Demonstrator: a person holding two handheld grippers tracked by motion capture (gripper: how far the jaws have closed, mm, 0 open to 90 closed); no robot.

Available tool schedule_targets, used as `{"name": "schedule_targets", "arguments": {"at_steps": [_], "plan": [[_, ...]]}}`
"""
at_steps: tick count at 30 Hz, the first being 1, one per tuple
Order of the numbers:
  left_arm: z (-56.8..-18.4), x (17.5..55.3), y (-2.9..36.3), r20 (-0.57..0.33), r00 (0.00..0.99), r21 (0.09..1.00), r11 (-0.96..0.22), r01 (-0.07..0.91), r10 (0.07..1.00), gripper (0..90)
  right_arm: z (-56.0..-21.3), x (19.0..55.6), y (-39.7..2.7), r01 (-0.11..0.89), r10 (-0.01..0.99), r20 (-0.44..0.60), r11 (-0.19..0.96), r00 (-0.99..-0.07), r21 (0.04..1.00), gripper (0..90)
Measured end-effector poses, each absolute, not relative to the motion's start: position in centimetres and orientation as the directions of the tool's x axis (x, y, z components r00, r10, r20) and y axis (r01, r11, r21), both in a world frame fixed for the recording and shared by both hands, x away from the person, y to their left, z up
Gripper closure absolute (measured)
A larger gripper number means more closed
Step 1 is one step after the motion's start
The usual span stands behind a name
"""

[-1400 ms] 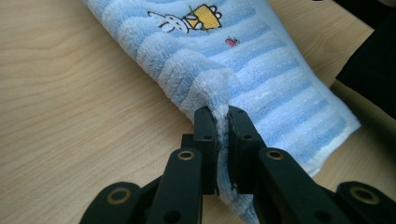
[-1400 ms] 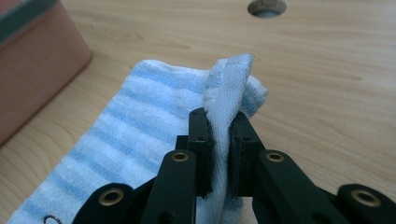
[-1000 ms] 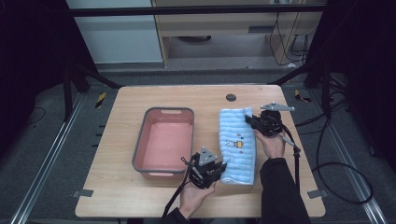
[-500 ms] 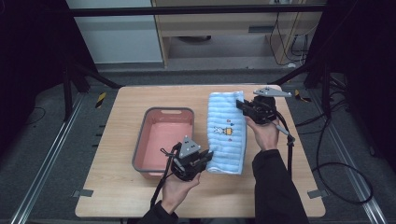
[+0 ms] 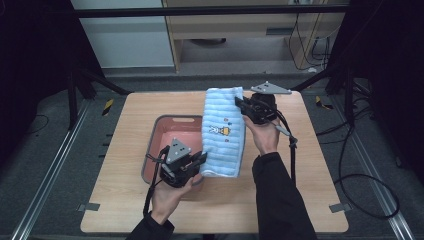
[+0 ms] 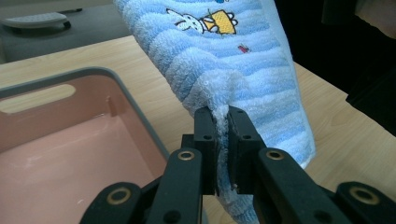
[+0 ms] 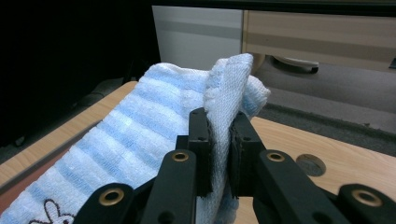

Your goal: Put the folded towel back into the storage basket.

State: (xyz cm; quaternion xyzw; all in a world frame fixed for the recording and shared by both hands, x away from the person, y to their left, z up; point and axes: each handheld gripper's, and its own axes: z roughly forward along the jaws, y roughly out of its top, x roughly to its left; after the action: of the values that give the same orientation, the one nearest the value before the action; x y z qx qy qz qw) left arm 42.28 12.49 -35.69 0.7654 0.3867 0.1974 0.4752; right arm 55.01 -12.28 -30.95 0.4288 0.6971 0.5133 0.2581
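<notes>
A light blue striped towel (image 5: 223,132) with a small rabbit picture is stretched in the air between both grippers, over the right edge of the pink tray (image 5: 165,132). My left gripper (image 5: 201,161) is shut on the towel's (image 6: 243,60) near corner, the cloth pinched between its jaws (image 6: 222,119). At the far end my right gripper (image 5: 239,106) is shut on the towel's (image 7: 154,116) other corner, a fold of cloth standing up between its jaws (image 7: 219,122).
The pink tray (image 6: 70,154) with grey rim and handle slots sits on the wooden table (image 5: 310,170), nothing in it. A round hole (image 7: 310,164) is in the tabletop near the far edge. Black frame posts stand around the table.
Both grippers have carried the towel leftward, from flat on the table's right half to lifted over the tray's right edge. Their hold on it has not changed.
</notes>
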Motion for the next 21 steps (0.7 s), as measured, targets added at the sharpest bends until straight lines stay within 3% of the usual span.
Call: {"name": "schedule_targets", "arguments": {"at_steps": [21], "plan": [[-35.0, 42.6, 19.1, -0.078, 0.524, 0.891, -0.177, 0.418, 0.848, 83.7, -30.2, 56.8, -5.0, 0.298, 0.823, 0.086, 0.104, -0.561, 0.949, 81.8]]}}
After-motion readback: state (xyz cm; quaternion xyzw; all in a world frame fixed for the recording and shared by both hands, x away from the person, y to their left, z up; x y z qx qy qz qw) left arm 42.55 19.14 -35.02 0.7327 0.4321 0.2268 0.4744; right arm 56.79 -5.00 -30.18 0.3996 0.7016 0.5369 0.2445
